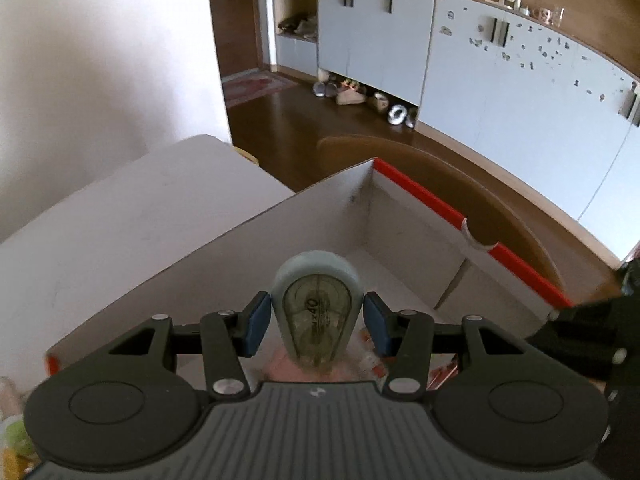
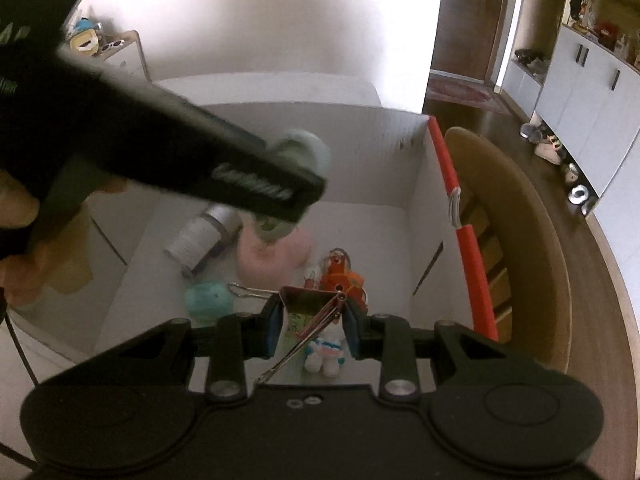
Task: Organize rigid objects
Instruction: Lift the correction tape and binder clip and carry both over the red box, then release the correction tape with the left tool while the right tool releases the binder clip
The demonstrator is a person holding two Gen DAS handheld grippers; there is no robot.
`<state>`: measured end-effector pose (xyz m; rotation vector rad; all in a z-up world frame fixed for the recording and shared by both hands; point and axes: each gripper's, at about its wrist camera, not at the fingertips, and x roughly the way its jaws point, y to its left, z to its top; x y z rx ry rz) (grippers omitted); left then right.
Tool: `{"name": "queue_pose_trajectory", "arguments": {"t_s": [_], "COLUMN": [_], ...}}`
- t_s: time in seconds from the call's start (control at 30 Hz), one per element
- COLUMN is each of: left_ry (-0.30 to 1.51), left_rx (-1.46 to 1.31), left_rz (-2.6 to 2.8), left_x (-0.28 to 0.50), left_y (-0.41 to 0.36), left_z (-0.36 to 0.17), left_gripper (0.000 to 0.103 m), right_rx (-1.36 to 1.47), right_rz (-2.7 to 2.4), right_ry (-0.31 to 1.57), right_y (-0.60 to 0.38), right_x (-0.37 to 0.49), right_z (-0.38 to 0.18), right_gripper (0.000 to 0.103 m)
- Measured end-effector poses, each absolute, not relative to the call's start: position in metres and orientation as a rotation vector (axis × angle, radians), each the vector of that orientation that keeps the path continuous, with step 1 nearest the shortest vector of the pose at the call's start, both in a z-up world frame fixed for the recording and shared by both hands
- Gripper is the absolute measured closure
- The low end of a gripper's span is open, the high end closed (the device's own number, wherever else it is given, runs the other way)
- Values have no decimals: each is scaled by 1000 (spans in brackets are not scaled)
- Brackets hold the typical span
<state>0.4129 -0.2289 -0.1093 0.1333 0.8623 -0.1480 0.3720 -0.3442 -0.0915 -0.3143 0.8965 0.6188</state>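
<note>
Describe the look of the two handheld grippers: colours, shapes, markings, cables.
Both the left gripper and the right gripper are matte black, with blue pads on the fingertips, silver pivot rivets on the scissor-like linkages, round raised discs at each side and a ribbed top. A thin black cable runs near the bare hand.

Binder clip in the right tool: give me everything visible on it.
The binder clip is large, with a pinkish metallic body and a greenish printed face. Its thin wire handles splay, one toward the camera, one left. It is pinched by its sides in the right tool, above the open white box holding toys.
</note>
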Motion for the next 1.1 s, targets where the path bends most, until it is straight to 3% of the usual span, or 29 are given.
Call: {"name": "queue_pose_trajectory", "arguments": {"t_s": [0.63, 0.8, 1.1], "left_ry": [973, 970, 933], "left_rx": [83, 71, 36], "left_rz": [-116, -101, -88], "left_x": [430, 421, 401], "left_y": [-227, -220, -209], "left_z": [-135, -130, -110], "left_gripper": [52, 52, 52], "right_rx": [-264, -280, -296], "right_rz": [577, 590, 606], "right_ry": [920, 908, 874], "right_y": [-349, -349, -350], "right_x": [387, 383, 374], "right_z": [-91, -86, -73], "right_gripper": [63, 50, 43]}}
